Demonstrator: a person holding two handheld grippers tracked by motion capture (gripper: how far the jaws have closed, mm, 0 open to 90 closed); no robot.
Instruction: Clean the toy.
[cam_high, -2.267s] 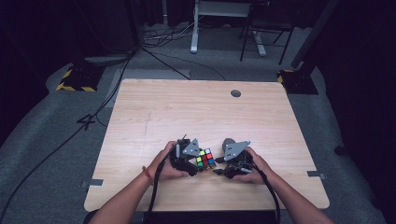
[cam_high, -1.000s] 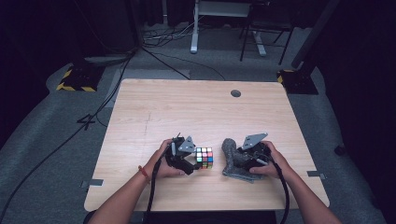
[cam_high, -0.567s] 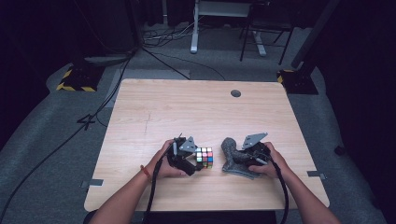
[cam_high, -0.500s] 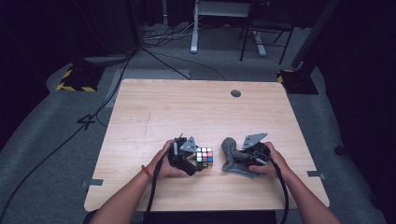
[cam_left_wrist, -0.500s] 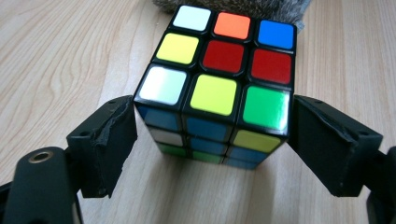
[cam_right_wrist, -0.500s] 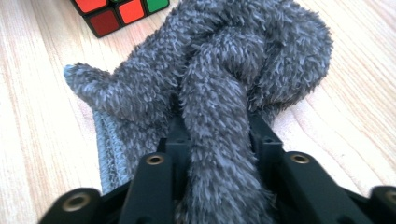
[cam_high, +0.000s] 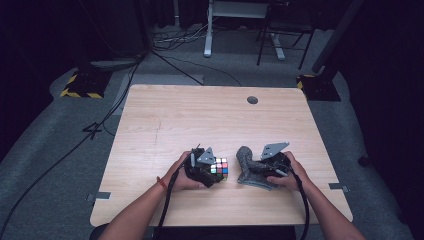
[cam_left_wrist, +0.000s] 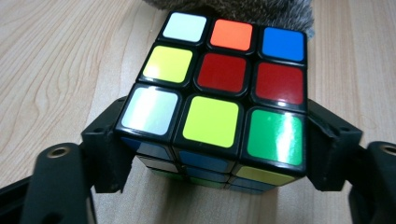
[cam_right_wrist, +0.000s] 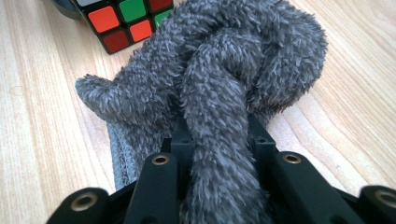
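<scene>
— What's the person up to at the table (cam_high: 165, 120)?

— Looks like wiping down the puzzle cube (cam_high: 218, 169). It sits on the wood near the front edge, and the left gripper (cam_high: 212, 172) has it: in the left gripper view the two black jaws have just been closing and now press on the cube's (cam_left_wrist: 219, 102) opposite sides, low down.

— And the other hand?

— The right gripper (cam_high: 257, 170) is just to the right of the cube, its jaws pinched tight on a fold of grey fluffy cloth (cam_high: 250, 167). In the right gripper view the cloth (cam_right_wrist: 224, 93) bulges out ahead of the jaws, one end resting on the wood, and the cube's (cam_right_wrist: 126, 18) corner shows just beyond it.

— So is the wiping under way?

— I'd say the setup is done: cube steadied, cloth gripped. From above there's a small gap between them, though the left gripper view shows cloth fuzz right behind the cube. What's left, by my guess, is bringing the cloth across and rubbing the faces.
</scene>
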